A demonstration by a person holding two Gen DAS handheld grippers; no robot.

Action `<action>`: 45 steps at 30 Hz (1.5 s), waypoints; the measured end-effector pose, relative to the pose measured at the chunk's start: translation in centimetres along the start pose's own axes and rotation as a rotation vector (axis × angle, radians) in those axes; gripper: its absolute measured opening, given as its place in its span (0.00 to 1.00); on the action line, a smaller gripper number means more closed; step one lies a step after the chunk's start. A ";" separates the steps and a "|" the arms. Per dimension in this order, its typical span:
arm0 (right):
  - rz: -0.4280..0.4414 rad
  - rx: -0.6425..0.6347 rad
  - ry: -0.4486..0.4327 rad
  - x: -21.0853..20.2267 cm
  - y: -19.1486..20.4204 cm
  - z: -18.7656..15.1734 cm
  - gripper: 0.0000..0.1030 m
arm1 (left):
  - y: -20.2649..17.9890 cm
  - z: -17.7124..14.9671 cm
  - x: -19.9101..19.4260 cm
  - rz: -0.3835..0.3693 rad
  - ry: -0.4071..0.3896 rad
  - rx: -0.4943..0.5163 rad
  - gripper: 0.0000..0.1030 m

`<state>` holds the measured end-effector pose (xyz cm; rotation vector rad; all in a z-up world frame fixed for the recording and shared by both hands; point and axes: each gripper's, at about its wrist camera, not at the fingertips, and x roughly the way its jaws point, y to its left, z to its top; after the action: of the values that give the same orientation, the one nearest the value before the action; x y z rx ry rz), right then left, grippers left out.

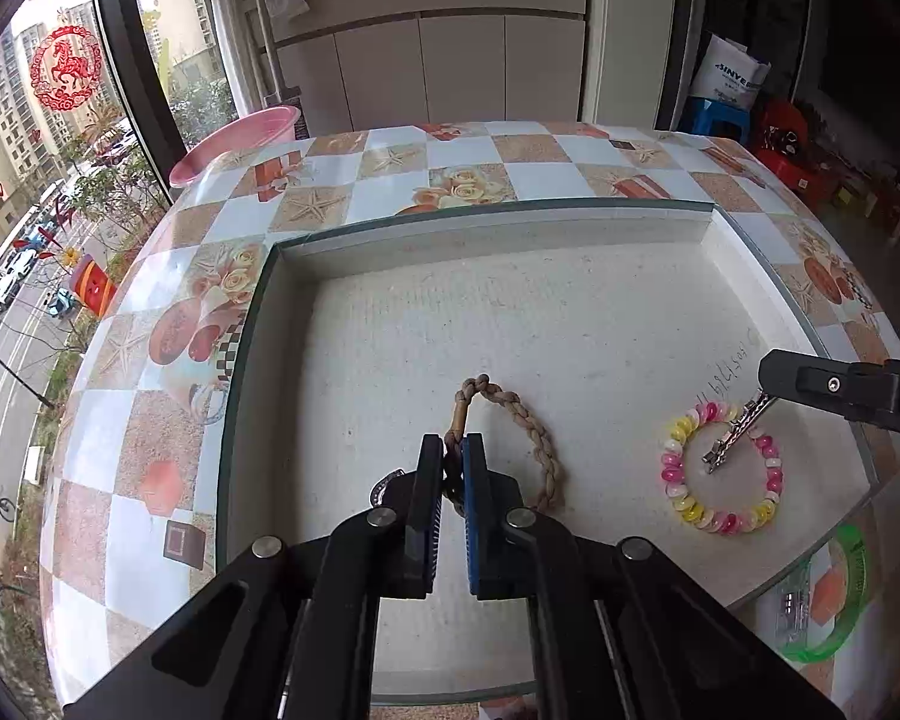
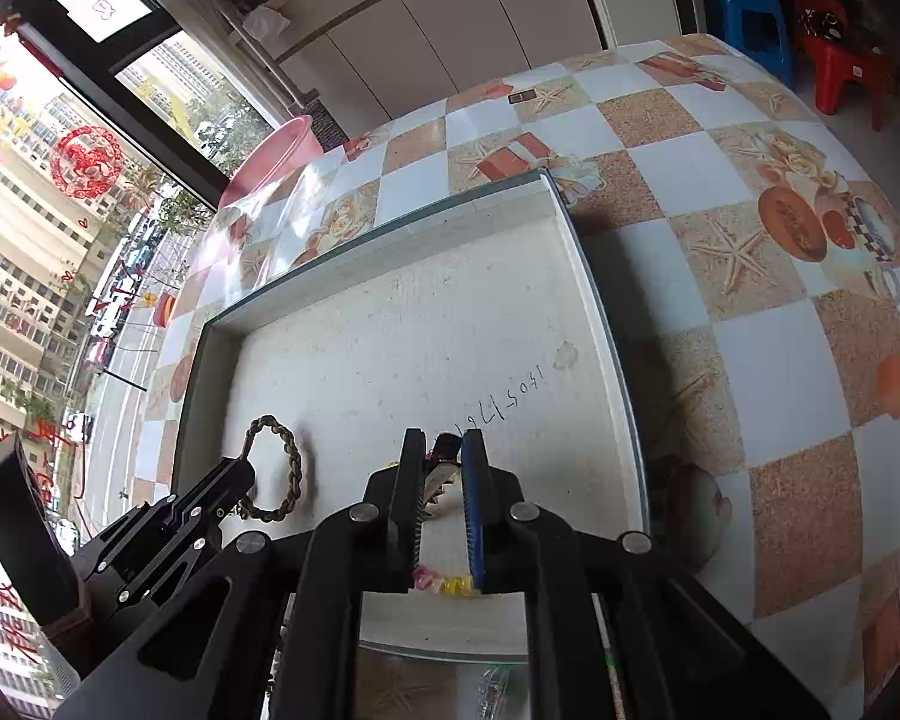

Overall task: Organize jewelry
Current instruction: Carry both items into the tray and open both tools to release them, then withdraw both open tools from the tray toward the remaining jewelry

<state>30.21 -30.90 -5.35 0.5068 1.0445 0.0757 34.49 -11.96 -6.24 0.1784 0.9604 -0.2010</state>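
Left wrist view: the left gripper [image 1: 452, 468] clamped a braided tan bracelet [image 1: 525, 420] at lower centre, over the white tray [image 1: 570, 312]. A pink-yellow bead bracelet [image 1: 723, 468] lay lower right. A bag [image 1: 729, 75] read "SINVE", cut off.

Right wrist view: the right gripper [image 2: 444, 474] pinched a toothed metal clip [image 2: 435, 480]. Tray writing was illegible.

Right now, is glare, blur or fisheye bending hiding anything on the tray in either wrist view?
Left wrist view: even daylight, sharp; the braided brown cord bracelet and pink-and-yellow bead bracelet read clearly; table edges bow. Right wrist view: window glare washes the far-left tablecloth; the cord bracelet's right side smears; the white tray is clear.
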 end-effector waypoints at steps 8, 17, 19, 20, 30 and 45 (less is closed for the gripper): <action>-0.010 0.007 0.034 1.6 -0.9 -1.0 0.17 | 0.8 -0.2 0.6 -0.002 0.022 -0.052 0.18; 0.024 -0.027 0.004 -0.2 0.3 -1.1 0.57 | 1.1 0.3 -1.8 -0.012 -0.024 -0.079 0.18; 0.046 -0.019 -0.013 -1.1 0.3 -0.9 0.58 | 0.8 0.5 -2.2 -0.013 -0.038 -0.067 0.18; 0.057 -0.013 -0.018 -1.4 0.3 -0.9 0.61 | 0.7 0.5 -2.3 -0.011 -0.041 -0.060 0.18; 0.112 0.051 -0.071 -4.7 -0.9 -0.9 0.67 | -0.2 0.9 -1.6 -0.009 -0.008 -0.031 0.19; 0.125 0.055 -0.126 -8.0 -2.0 -2.4 0.73 | -0.8 1.6 -4.4 -0.001 -0.108 -0.030 1.00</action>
<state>23.69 -34.18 -0.71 0.6185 0.8937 0.1242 33.07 -12.74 -1.78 0.1381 0.8552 -0.1950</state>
